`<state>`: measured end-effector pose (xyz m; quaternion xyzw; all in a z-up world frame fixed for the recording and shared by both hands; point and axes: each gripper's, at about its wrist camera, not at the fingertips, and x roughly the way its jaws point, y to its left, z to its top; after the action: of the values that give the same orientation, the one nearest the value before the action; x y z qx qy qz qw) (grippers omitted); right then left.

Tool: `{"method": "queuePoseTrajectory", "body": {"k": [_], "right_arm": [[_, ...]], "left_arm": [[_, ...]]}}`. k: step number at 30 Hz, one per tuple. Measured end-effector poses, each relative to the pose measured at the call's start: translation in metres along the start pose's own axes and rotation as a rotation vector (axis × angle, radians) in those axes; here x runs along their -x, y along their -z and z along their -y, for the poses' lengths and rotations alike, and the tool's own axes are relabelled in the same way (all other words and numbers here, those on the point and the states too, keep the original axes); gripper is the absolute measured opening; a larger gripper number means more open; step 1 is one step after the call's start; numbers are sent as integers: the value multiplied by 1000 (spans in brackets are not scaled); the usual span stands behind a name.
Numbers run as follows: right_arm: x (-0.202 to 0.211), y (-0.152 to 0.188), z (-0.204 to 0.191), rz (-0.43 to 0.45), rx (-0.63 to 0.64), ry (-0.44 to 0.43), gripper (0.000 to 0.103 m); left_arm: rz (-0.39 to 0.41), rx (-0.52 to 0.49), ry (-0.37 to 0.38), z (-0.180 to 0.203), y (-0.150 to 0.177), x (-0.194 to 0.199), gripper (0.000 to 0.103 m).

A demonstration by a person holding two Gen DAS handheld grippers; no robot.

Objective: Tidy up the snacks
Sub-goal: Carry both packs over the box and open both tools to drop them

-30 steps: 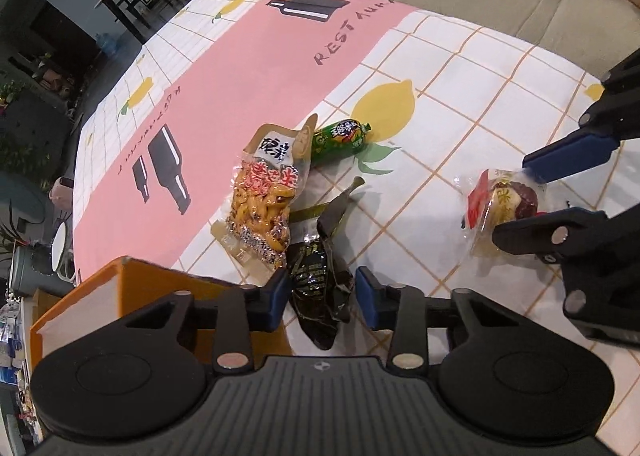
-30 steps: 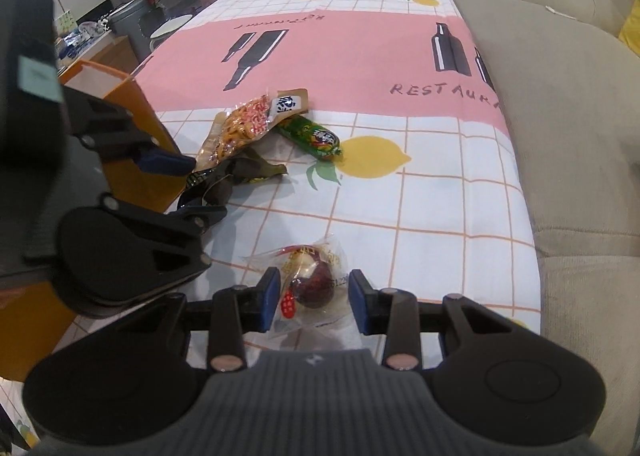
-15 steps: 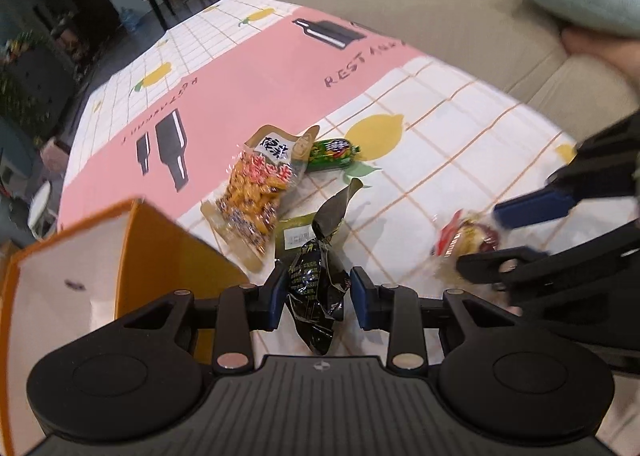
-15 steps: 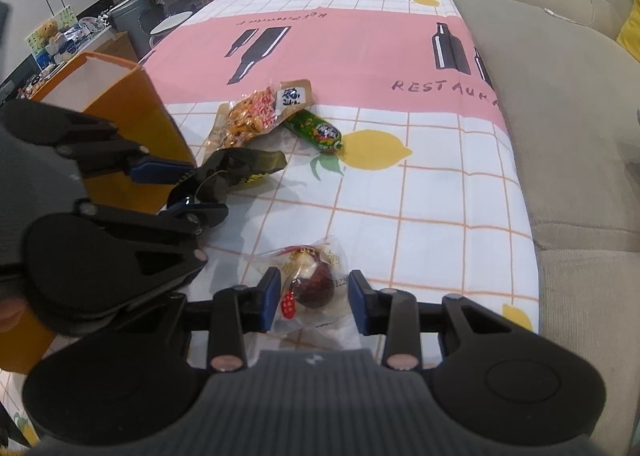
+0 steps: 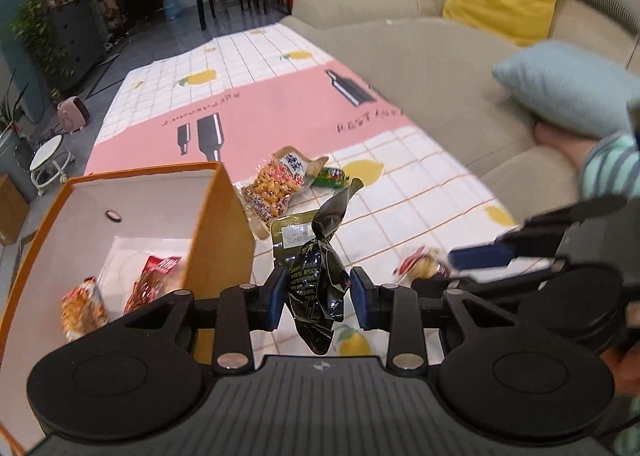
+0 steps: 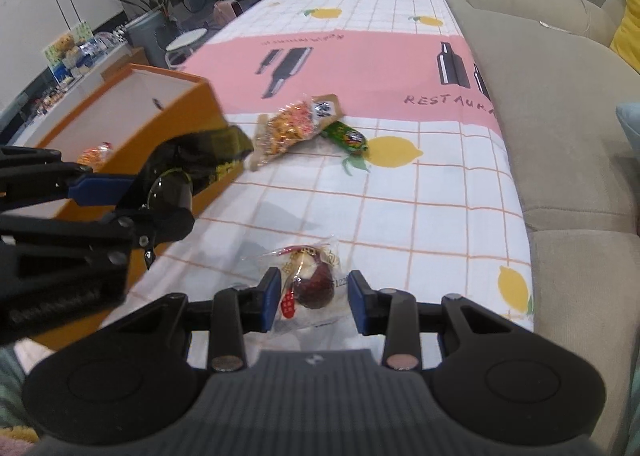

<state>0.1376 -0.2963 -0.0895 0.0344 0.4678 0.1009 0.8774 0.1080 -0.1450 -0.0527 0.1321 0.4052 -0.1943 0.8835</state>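
Note:
My left gripper (image 5: pixel 319 298) is shut on a black snack packet (image 5: pixel 318 280) and holds it in the air beside the orange box (image 5: pixel 224 224). The packet also shows in the right wrist view (image 6: pixel 188 164), next to the box (image 6: pixel 176 124). My right gripper (image 6: pixel 312 300) is shut on a clear packet with a dark red snack (image 6: pixel 310 280), low over the tablecloth; it shows blurred in the left wrist view (image 5: pixel 420 266). A peanut bag (image 5: pixel 276 184) and a green packet (image 5: pixel 332 176) lie on the cloth further off.
The box holds two snack bags (image 5: pixel 120 292). A flat olive packet (image 5: pixel 292 236) lies on the cloth (image 5: pixel 400 192) under the black one. A beige sofa (image 6: pixel 560 116) with a light blue cushion (image 5: pixel 560 92) runs along the right edge of the table.
My left gripper has lifted the black packet off the table and tilted up, bringing the open box into view. My right gripper has closed on the clear packet and raised it slightly.

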Motion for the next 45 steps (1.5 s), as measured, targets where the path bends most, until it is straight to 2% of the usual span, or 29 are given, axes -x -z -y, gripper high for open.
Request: {"method": "queuePoseTrajectory", "body": {"k": [8,13,24,30,34,45], "right_arm": [[46,18,-38,73,25,-40,34],[70,17,-63,120,61,-100,33],[92,-30,-139,187,250,-197,33],[77,-62,-183,168,387,-223,33],[54,-81,-199,120,460,-225,33],[-29,-109,-211,-40,647,-122,33]], "left_arm": [[48,86,24,-19,11,58,38],[55,139,44,-47,15,86,38],[71,230,-52,-131,19,119,38],[39,224,-61,-163,14,108,38],[4,243,-34,-180,13,91,38],[-137,304,13,-205,14,22,38]]}}
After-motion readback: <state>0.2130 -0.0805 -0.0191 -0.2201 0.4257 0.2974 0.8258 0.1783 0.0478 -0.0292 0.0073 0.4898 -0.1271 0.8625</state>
